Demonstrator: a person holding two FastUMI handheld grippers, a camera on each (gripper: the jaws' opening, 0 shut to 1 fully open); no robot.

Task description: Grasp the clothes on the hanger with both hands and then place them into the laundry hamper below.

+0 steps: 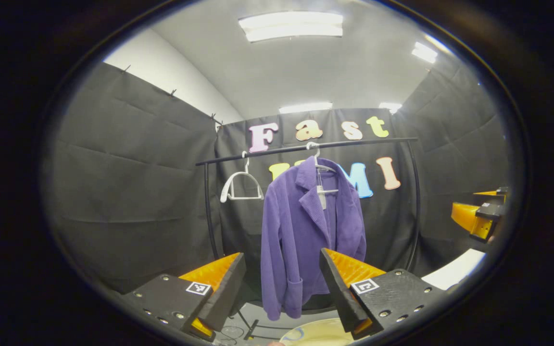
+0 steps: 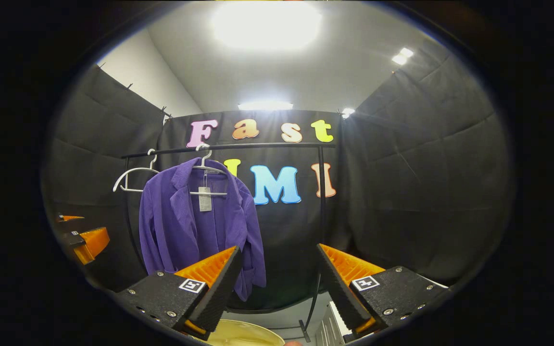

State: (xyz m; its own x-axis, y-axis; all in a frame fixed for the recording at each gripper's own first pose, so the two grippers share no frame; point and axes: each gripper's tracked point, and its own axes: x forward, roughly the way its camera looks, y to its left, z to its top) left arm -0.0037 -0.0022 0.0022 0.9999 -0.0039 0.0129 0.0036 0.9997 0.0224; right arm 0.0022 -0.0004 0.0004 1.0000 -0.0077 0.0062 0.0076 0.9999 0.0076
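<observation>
A purple jacket [image 1: 306, 230] hangs on a white hanger [image 1: 322, 168] from a black rail [image 1: 306, 148]. The same jacket [image 2: 190, 226] appears left of centre in the right gripper view, with a paper tag [image 2: 204, 198] at its collar. My left gripper [image 1: 282, 283] is open, some way short of the jacket's lower half, nothing between its fingers. My right gripper [image 2: 277, 278] is open too, pointing to the right of the jacket at the wall. The pale rim of the laundry hamper [image 1: 315, 334] shows below the jacket, also low between the right fingers as the hamper [image 2: 243, 334].
An empty white hanger [image 1: 241, 187] hangs on the rail left of the jacket. The rack's black posts [image 1: 208, 211] [image 2: 321, 202] stand at either end. The right gripper [image 1: 481, 216] shows at the left view's right edge; the left gripper [image 2: 84, 240] at the right view's left edge.
</observation>
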